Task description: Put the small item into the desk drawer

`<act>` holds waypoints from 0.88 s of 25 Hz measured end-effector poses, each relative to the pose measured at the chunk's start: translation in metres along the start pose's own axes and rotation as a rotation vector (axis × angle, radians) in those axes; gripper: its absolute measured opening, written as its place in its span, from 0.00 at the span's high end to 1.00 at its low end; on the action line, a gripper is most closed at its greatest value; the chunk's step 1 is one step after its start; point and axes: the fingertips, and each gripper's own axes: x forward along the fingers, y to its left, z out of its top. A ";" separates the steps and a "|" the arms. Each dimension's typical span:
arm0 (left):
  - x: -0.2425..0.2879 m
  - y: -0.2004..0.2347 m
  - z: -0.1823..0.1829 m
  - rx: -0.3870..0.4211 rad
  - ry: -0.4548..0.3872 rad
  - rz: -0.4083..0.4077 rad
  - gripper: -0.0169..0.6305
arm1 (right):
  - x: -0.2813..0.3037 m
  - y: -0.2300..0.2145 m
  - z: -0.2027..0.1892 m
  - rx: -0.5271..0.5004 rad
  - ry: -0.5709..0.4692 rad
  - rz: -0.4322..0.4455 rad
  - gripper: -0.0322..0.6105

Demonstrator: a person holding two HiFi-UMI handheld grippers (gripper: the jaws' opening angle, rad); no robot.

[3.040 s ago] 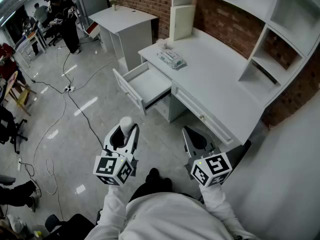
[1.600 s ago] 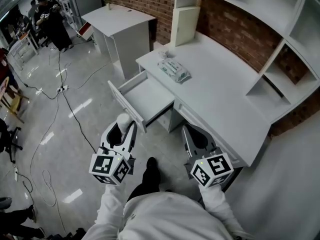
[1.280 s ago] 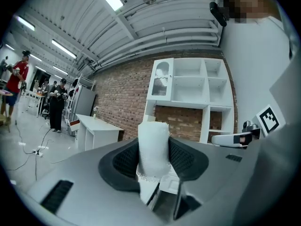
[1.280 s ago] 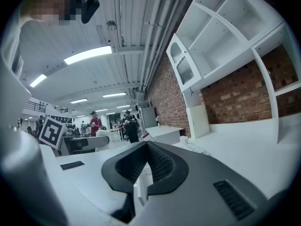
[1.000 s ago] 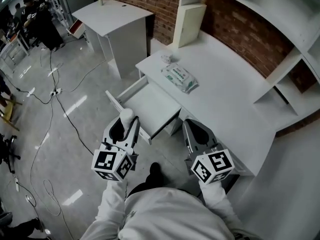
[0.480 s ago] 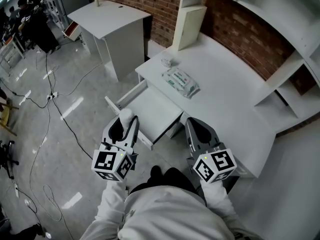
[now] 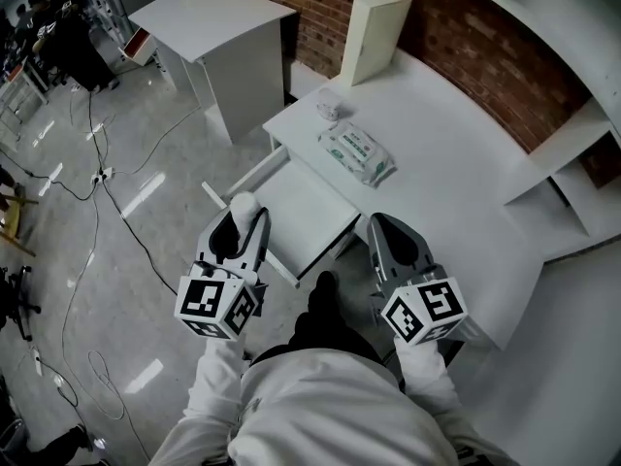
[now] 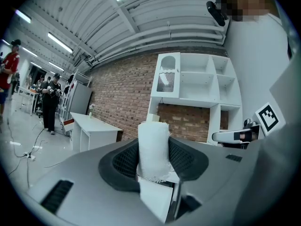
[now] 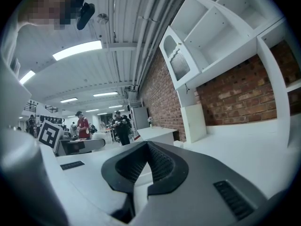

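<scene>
**Operator:** Where is the small item now?

**Observer:** Your left hand-held gripper is clamped on it. It is a white roll, and it stands upright between the jaws, with the pads pressing on its two sides. In the head view you hold it at the near left of the open drawer, in line with the front panel and outside the drawer.

**Operator:** And my other hand?

**Observer:** Your right hand-held gripper has its jaws together and carries no thing. It is at the near right of the drawer, close to the near edge of the table.

**Operator:** What lies on the table?

**Observer:** A pack of wipes lies flat just behind the drawer. A small white object sits near the far left corner; I cannot tell what it is.
</scene>
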 end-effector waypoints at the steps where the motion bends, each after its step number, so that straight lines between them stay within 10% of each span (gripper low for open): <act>1: 0.005 0.001 0.001 -0.001 0.002 0.001 0.68 | 0.005 -0.002 0.002 -0.003 0.001 0.004 0.91; 22: 0.113 0.021 -0.009 0.017 0.068 -0.023 0.68 | 0.086 -0.068 0.020 0.008 0.010 0.013 0.91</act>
